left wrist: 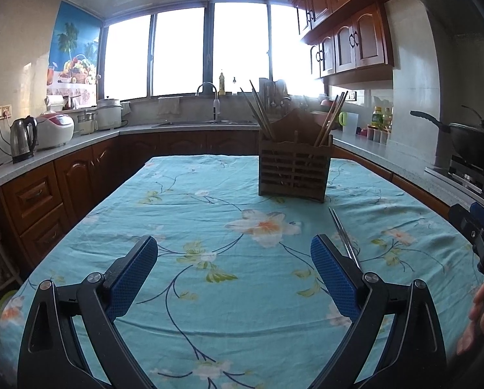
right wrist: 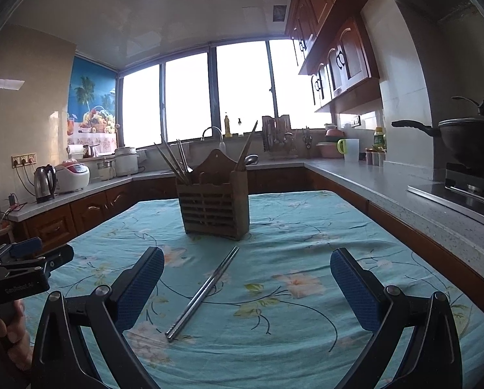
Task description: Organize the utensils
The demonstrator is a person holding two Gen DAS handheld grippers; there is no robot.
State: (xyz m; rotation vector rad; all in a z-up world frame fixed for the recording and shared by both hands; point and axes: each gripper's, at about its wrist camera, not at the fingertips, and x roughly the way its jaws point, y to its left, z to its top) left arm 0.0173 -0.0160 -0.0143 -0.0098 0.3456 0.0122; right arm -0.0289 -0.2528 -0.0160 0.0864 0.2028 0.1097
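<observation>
Right wrist view is showing the right hand-held gripper (right wrist: pixel 246 287) hovering low over the tabletop (right wrist: pixel 355 236), its two blue-padded fingers spread wide and holding nothing. A pair of metal chopsticks (right wrist: pixel 203 295) is lying flat on the floral cloth between those fingers, closer to the left one, the two sticks lying side by side and running diagonally away toward the wooden utensil holder (right wrist: pixel 213 206). The holder is standing upright near the middle of the tabletop, just beyond the far tips of the chopsticks and not touching them. Wooden chopsticks (right wrist: pixel 172 160) are leaning out of its left compartment; further sticks and a spoon bowl (right wrist: pixel 251 159) are showing at its right compartment.

The left wrist view is showing the left hand-held gripper (left wrist: pixel 233 274) likewise hanging open and empty above the cloth, with the metal chopsticks just outside its right finger, partly hidden behind it. The holder is sitting ahead and to the right of this gripper, well apart from it. Along the surrounding counters a kettle (left wrist: pixel 23 139), a rice cooker (left wrist: pixel 54 129) and a black wok (left wrist: pixel 472 137) on the stove are standing.
</observation>
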